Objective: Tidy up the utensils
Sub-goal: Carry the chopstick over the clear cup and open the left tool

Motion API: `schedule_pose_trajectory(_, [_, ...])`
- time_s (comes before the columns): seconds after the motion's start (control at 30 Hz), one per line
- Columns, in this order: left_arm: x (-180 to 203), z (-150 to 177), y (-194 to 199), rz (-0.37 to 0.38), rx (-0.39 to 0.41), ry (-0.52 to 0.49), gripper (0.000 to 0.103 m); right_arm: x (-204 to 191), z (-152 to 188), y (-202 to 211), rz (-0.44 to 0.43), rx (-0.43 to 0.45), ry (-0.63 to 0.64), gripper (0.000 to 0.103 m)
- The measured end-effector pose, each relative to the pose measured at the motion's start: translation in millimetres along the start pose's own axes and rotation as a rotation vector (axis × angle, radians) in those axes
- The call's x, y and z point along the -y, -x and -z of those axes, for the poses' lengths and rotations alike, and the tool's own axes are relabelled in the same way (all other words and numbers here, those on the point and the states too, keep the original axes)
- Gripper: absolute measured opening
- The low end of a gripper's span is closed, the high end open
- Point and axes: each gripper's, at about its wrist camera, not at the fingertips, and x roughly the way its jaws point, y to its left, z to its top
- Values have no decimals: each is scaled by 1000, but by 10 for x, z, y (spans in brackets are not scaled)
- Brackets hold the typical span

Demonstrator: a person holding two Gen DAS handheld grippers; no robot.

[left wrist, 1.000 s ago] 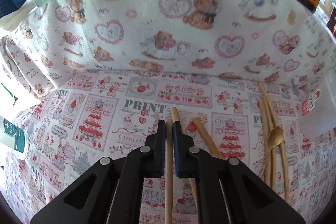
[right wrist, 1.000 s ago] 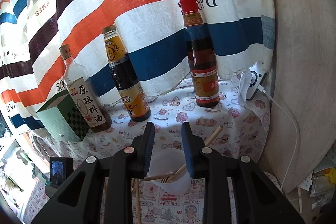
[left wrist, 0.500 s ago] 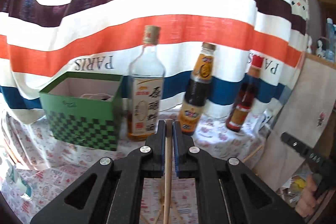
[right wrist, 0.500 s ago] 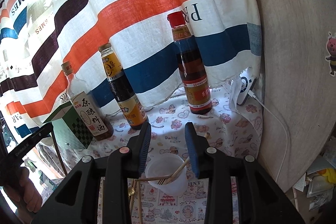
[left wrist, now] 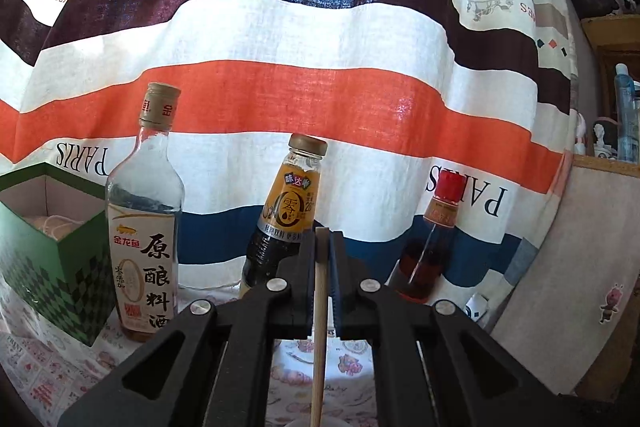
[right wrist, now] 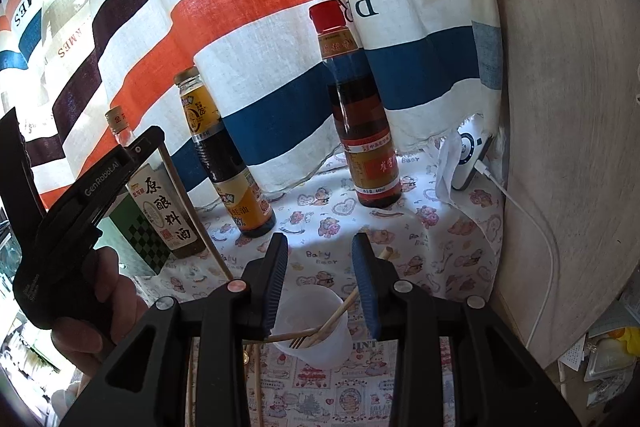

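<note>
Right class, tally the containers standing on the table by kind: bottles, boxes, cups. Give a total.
Bottles: 3
Green checked box: 1
White plastic cup: 1
Total: 5

Between the right gripper's fingers, just ahead, stands the cup with utensils in it. Beyond it three bottles line the curtain. The chopstick slants at left, before the box.
</note>
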Motion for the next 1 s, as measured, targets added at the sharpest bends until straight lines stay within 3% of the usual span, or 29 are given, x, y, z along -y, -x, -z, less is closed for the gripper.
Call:
schedule_pose_trajectory(0.17, [21, 165, -44, -53, 83, 22, 6, 170, 7, -157, 35, -42, -55, 36])
schedule_pose_trajectory(0.3, [113, 417, -30, -51, 60, -74, 6, 232, -3, -182, 34, -55, -75, 36])
schedule_pose_trajectory(0.43, [-2, 550, 17, -36, -2, -71, 6, 192, 9, -203, 29, -66, -64, 36])
schedule_pose_trajectory(0.53, [-67, 558, 134, -55, 13, -107, 6, 150, 22, -208, 19, -71, -59, 36])
schedule_pose_trajectory(0.57, [-78, 543, 184, -58, 24, -125, 14, 134, 24, -199, 15, -69, -56, 36])
schedule_pose_trajectory(0.6, [-94, 516, 242, -56, 34, -139, 28, 117, 26, -183, 10, -64, -53, 36])
schedule_pose_trajectory(0.73, [-202, 376, 597, -38, 68, -187, 54, 35, 21, -64, -10, -32, -35, 36])
schedule_pose_trajectory(0.8, [-215, 306, 820, -66, 88, -241, 72, -25, 18, 37, -23, -7, -23, 36])
schedule_pose_trajectory(0.9, [-304, 148, 1200, -93, 129, -300, 85, -161, 18, 217, -44, 47, -1, 44])
schedule_pose_trajectory(1.0, [-440, -43, 1463, -92, 105, -315, 96, -359, 65, 379, -54, 95, 43, 46])
